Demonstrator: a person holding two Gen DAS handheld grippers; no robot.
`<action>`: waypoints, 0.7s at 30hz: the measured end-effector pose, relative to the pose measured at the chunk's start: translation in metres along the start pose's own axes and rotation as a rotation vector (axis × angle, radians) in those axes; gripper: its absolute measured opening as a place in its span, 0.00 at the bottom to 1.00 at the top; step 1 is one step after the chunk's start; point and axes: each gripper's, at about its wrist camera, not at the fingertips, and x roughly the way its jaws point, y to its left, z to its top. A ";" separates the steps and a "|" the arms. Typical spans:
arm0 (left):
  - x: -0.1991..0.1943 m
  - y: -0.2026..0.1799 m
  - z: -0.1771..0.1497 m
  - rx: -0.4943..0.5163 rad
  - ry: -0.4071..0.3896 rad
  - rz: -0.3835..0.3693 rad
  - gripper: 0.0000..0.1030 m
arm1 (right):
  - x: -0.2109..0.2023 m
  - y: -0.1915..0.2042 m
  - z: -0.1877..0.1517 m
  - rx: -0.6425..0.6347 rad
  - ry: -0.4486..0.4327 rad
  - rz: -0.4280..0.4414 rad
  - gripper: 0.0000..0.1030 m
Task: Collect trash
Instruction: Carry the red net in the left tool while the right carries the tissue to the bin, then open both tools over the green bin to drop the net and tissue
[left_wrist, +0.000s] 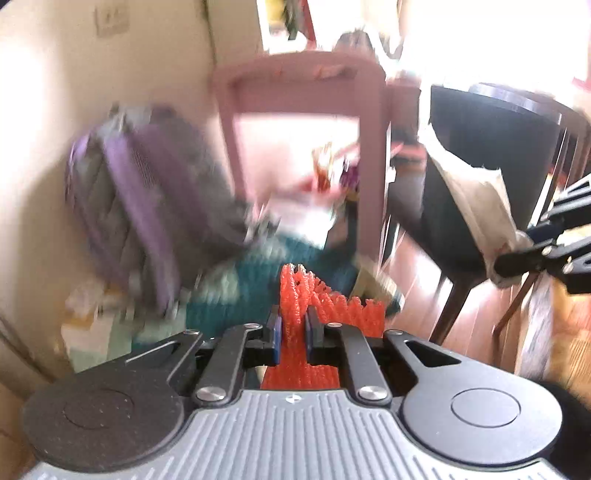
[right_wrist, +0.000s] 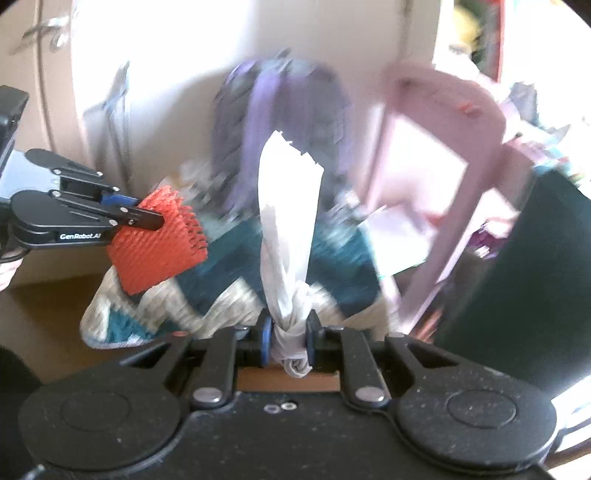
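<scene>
My left gripper is shut on an orange foam net sleeve that sticks up between its blue pads. The same left gripper shows at the left of the right wrist view, holding the orange sleeve in the air. My right gripper is shut on a twisted white tissue that stands up from the jaws. The right gripper also shows at the right edge of the left wrist view, with the white tissue in it. Both views are blurred.
A purple and grey backpack leans on the cream wall. A teal and white knitted cushion lies below it. A pink chair and a dark chair stand on the wooden floor.
</scene>
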 end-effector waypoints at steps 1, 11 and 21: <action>-0.003 -0.009 0.016 0.003 -0.020 -0.008 0.11 | -0.011 -0.012 0.004 0.012 -0.019 -0.015 0.15; -0.015 -0.115 0.161 0.027 -0.174 -0.101 0.11 | -0.082 -0.128 0.035 0.116 -0.141 -0.206 0.15; 0.025 -0.213 0.262 0.070 -0.225 -0.140 0.11 | -0.078 -0.224 0.029 0.227 -0.110 -0.315 0.15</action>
